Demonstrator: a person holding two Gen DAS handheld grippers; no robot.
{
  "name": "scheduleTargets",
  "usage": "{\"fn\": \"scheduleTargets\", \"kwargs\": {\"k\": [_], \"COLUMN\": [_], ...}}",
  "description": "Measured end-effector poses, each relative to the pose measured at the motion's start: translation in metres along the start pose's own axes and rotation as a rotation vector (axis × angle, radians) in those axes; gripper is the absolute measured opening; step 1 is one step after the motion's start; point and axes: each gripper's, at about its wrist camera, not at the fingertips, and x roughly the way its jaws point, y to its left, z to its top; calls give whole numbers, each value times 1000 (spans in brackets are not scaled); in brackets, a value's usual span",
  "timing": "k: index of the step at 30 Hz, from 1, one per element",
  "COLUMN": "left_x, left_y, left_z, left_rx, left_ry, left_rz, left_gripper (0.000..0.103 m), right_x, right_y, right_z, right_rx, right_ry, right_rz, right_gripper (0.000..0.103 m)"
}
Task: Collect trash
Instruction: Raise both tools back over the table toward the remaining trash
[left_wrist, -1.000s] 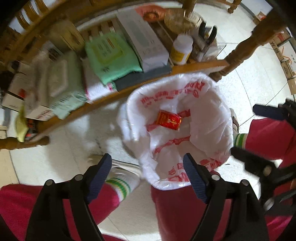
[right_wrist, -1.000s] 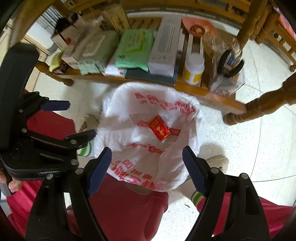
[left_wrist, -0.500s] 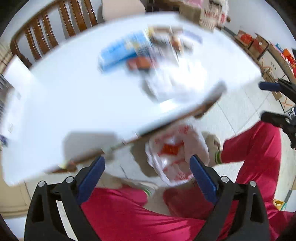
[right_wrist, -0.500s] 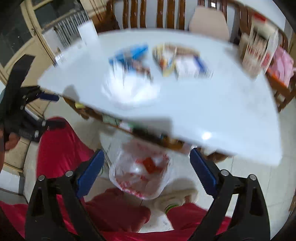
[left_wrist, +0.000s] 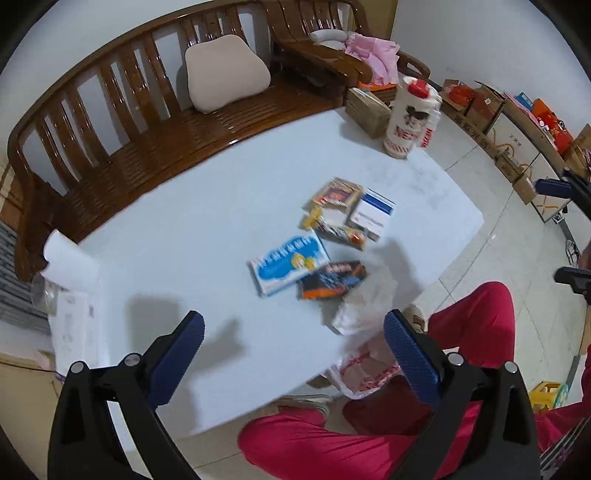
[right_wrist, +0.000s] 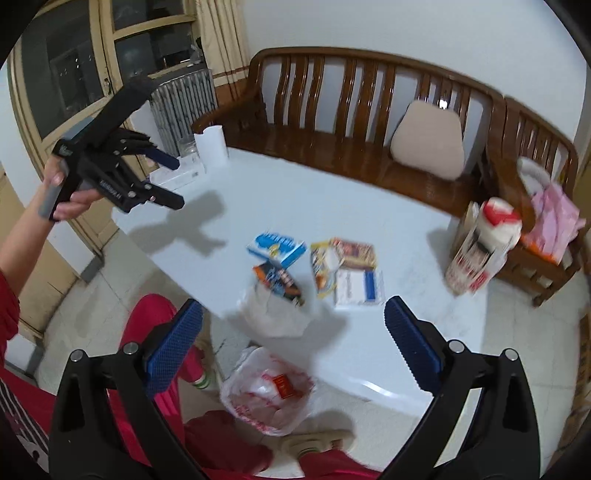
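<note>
Your left gripper and right gripper both stand spread wide with nothing between the pads — their jaws have just been opening. Your trash still to collect lies on the white table: a blue-and-white box, a dark orange-edged packet, a crumpled white bag at the near edge, more small boxes just beyond. The red-printed trash bag sits on the floor by your red-trousered legs — a red packet inside it.
</note>
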Motion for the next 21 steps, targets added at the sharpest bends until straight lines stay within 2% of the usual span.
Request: {"fn": "scheduleTargets", "kwargs": {"k": [4,8,14,21], "left_x": [7,21,68,128], "left_y": [13,17,9,7], "left_z": [20,34,41,39], "left_rx": [49,162,343,449], "left_ry": [42,61,120,196], "left_rz": [9,31,15,-37], "left_gripper": [95,95,95,95], "right_x": [1,11,42,88], "right_y": [-3,-7,-6,-3], "right_z": [19,34,47,51], "right_rx": [-33,-40,-59,-49], "right_ry": [1,21,72,146], "right_rz": [-13,2,25,58], "right_gripper": [96,96,96,96]}}
